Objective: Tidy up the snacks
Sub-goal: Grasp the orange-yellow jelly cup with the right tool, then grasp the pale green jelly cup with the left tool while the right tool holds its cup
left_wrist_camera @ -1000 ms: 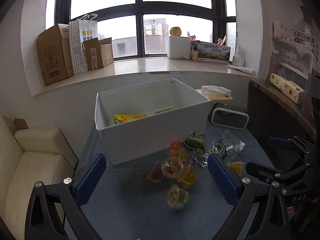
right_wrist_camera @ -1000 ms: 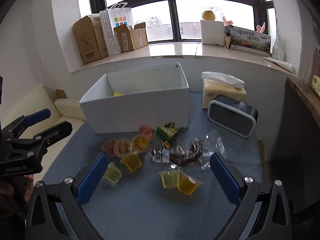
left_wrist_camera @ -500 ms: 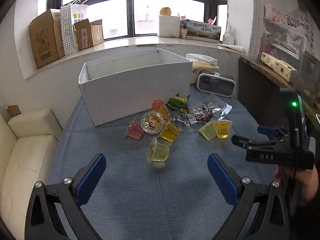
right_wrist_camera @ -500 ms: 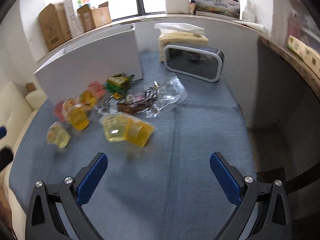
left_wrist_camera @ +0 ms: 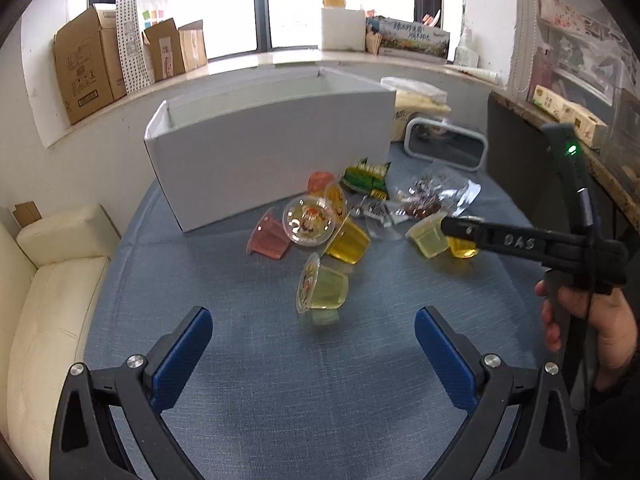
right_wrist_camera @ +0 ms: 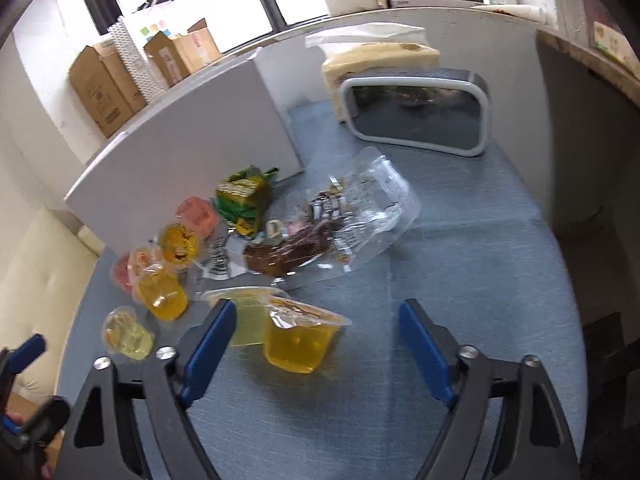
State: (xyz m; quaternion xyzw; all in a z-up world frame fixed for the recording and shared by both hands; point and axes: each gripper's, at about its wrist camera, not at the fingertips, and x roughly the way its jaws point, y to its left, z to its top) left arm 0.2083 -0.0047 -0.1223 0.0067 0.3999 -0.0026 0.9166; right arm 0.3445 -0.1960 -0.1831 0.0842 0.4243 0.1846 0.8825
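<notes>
Several jelly cups and snack packets lie on the blue cloth in front of a white box. My left gripper is open just above the cloth, and a pale green jelly cup lies on its side just beyond its fingertips. My right gripper has its jaws closing around an orange jelly cup. Its pads do not touch the cup, and a gap shows on the right. A pale yellow cup sits against the left finger. Behind are a clear bag of dark sweets and a green packet.
A dark screen in a white frame stands behind the snacks, with a tissue pack behind it. A cream sofa borders the table on the left. Cardboard boxes line the windowsill. A dark shelf edge runs along the right.
Both grippers have come down toward the table and closer to the cups. The right gripper rolled, reached the orange cup, and its jaws narrowed. The box's inside is no longer visible.
</notes>
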